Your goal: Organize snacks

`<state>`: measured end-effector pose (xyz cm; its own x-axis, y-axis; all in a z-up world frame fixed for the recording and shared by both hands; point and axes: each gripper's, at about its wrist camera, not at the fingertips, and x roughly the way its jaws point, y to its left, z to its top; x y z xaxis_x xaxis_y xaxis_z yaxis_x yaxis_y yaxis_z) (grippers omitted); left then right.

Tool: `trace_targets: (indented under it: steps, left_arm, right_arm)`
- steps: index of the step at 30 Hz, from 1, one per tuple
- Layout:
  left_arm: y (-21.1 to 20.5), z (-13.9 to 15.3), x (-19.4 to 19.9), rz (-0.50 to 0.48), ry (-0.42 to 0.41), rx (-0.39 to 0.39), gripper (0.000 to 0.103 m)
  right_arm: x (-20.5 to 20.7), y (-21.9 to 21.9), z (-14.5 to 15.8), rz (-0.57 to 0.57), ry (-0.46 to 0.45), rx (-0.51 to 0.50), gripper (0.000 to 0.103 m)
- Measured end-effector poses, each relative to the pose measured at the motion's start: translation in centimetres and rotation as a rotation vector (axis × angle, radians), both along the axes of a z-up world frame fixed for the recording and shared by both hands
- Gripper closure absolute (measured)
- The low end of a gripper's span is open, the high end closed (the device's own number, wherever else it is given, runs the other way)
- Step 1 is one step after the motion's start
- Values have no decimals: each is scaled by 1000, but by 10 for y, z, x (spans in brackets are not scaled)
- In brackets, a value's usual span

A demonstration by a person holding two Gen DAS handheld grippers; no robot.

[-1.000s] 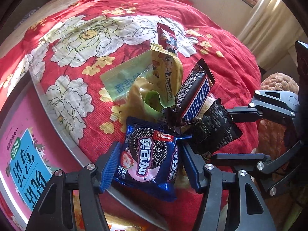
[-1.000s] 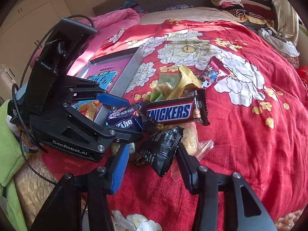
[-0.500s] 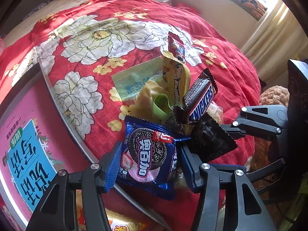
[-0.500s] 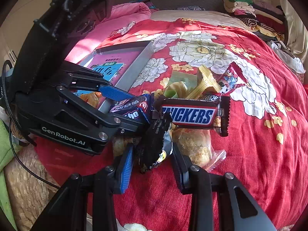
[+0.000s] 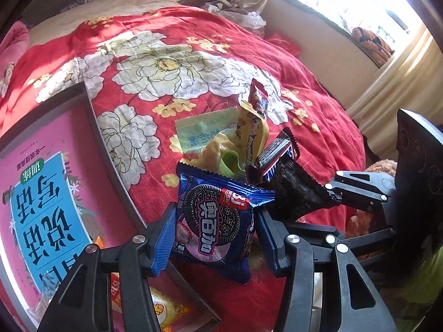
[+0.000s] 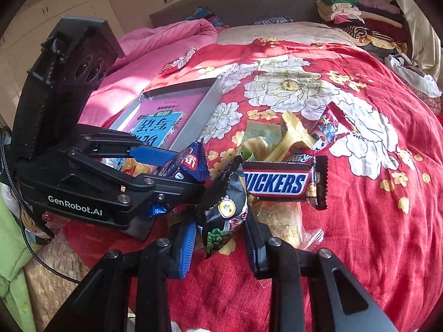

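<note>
My left gripper [image 5: 213, 229] is shut on a blue Oreo packet [image 5: 214, 221], held above the bed by the grey tray's [image 5: 119, 166] edge. In the right wrist view the left gripper [image 6: 177, 166] holds the same packet [image 6: 191, 163]. My right gripper [image 6: 221, 235] is shut on a black snack packet [image 6: 224, 202], which also shows in the left wrist view [image 5: 296, 193]. A Snickers bar [image 6: 279, 184], a yellow packet [image 6: 293, 135], a red candy wrapper [image 6: 329, 130] and a green sachet [image 5: 205, 132] lie piled on the red floral blanket.
The tray holds a pink and blue book [image 5: 44, 202] and orange snack packets [image 5: 163, 307]. A clear bag of crumbly snack [image 6: 279, 221] lies under the Snickers. A pink duvet [image 6: 155, 52] and stacked clothes [image 6: 357, 16] lie at the bed's far end.
Both grippers have lifted and drawn back. The right gripper closed on the black packet and raised it upright. The left gripper kept the Oreo packet and shifted toward the tray.
</note>
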<state>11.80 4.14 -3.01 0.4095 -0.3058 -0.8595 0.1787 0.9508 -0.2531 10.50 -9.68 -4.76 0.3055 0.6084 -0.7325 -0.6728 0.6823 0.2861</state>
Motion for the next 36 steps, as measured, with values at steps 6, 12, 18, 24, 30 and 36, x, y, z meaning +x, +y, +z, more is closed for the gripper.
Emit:
trace_targets:
  steps: [6, 12, 18, 24, 30, 36]
  left_arm:
    - [11, 19, -10, 80, -35, -3, 47]
    - [22, 33, -20, 127, -70, -5, 47]
    - [34, 42, -29, 176, -87, -12, 47]
    - [51, 51, -42, 232, -113, -9, 47]
    - [68, 63, -55, 288, -148, -1, 47]
    - [85, 72, -71, 342, -172, 4, 47]
  right_arm:
    - [2, -10, 10, -30, -6, 58, 71]
    - [2, -18, 17, -48, -13, 107, 71]
    - [-1, -18, 25, -30, -29, 142, 71]
    - [-4, -16, 29, -14, -49, 155, 71]
    - [-8, -16, 33, -8, -71, 163, 71]
    - [-15, -12, 40, 14, -105, 164, 71]
